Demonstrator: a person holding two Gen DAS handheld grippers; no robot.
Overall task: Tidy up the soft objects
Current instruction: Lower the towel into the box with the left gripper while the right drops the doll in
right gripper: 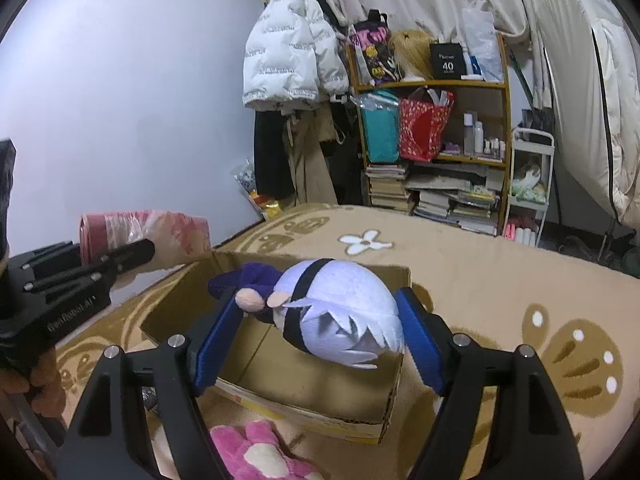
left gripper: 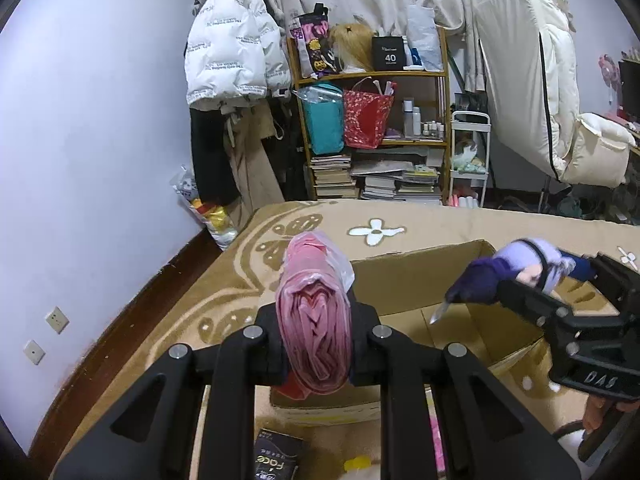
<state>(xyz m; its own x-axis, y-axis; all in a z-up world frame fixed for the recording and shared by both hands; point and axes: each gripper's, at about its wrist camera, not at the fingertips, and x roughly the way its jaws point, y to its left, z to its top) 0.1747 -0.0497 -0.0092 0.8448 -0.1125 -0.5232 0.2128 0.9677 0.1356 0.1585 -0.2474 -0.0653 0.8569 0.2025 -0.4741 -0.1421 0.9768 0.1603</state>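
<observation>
Pink cloth roll in plastic wrap: clamped between closed left gripper fingers, held above near-left corner of open cardboard box. Plush doll: above box, between right gripper blue pads; whether pads press it, cannot tell. Box on tan floral blanket. Pink plush toy beside box. Bookshelf behind.
</observation>
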